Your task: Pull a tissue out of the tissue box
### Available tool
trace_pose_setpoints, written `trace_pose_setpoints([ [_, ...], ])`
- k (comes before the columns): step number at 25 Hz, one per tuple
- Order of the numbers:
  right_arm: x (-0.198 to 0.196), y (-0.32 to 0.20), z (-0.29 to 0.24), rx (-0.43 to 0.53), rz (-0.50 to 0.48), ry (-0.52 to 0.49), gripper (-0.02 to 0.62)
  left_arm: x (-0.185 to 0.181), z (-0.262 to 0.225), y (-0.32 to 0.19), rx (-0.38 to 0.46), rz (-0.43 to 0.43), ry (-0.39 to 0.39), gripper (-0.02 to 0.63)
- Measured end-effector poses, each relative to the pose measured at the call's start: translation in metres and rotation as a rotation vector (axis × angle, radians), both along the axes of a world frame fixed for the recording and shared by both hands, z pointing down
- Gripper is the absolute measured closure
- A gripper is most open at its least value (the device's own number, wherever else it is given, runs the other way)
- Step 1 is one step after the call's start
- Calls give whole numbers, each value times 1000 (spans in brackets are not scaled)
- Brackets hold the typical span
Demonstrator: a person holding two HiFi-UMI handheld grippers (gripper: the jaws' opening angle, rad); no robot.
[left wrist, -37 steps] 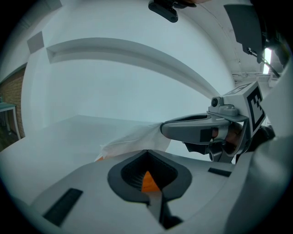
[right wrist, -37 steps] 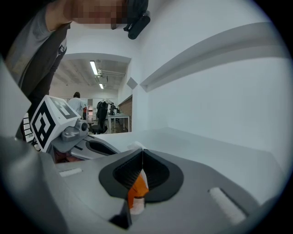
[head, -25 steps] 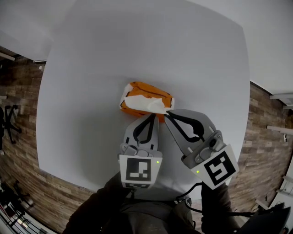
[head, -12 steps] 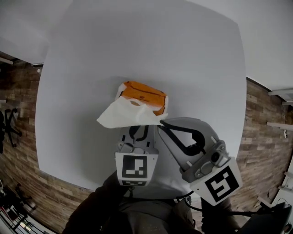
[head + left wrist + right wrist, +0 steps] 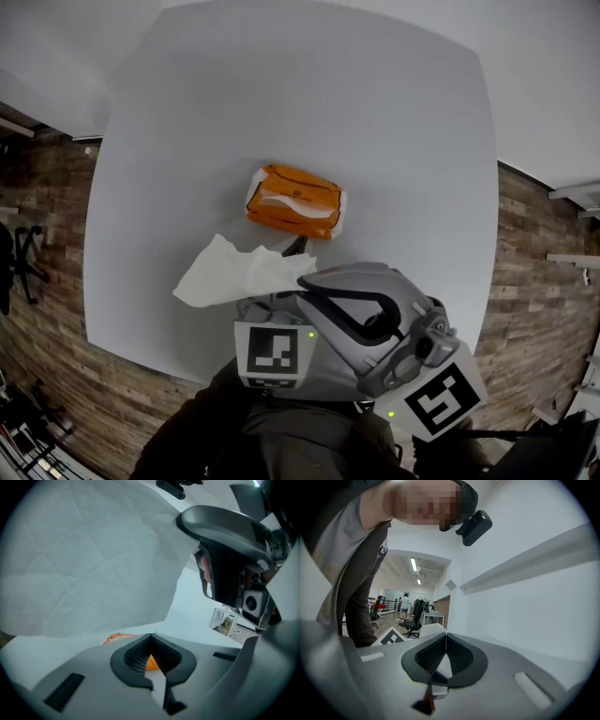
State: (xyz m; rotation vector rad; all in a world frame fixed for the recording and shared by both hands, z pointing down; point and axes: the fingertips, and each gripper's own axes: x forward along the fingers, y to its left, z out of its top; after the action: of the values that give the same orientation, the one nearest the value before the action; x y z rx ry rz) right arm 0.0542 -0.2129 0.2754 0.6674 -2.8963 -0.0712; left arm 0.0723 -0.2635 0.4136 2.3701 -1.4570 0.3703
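Our right gripper [image 5: 305, 279] clamped shut on the white tissue [image 5: 234, 274] above the table's [image 5: 394, 112] near edge, our left gripper [image 5: 298, 246] closed empty just beside the orange tissue box [image 5: 295, 199]

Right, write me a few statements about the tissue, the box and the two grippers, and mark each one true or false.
1. The right gripper is shut on the tissue. True.
2. The tissue box is blue. False: it is orange.
3. The tissue box stands on the floor. False: it rests on the white table.
4. In the head view, the tissue spreads out to the left of the right gripper's tips. True.
5. The left gripper has its jaws wide apart. False: its jaws are together, with nothing gripped.
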Motion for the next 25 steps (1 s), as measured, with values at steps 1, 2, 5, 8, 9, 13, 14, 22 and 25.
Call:
trace_pose_setpoints([
  [1, -4, 4, -2, -1, -3, -1, 589, -4, -4, 5, 4, 0, 0, 606],
  [2, -9, 8, -5, 0, -6, -2, 589, -9, -9, 11, 7, -4, 3, 606],
  [5, -27, 25, -15, 12, -19, -2, 589, -29, -22, 35, 14, -26, 24, 606],
  [8, -52, 45, -21, 23, -30, 7, 589, -57, -36, 65, 27, -35, 34, 606],
  [9, -62, 51, -22, 20, -32, 9, 589, -70, -40, 76, 25, -43, 38, 606],
  [13, -114, 65, -13, -7, -28, 36, 589, -137, -47, 119, 15, -103, 53, 606],
  [14, -127, 66, -10, -17, -23, 44, 589, -154, -51, 130, 14, -117, 54, 606],
  [22, -223, 71, 8, -6, 24, 60, 589, -274, -77, 205, 18, -216, 50, 606],
  [25, -256, 74, 10, 64, 37, 100, 589, -312, -81, 222, 15, -263, 52, 606],
])
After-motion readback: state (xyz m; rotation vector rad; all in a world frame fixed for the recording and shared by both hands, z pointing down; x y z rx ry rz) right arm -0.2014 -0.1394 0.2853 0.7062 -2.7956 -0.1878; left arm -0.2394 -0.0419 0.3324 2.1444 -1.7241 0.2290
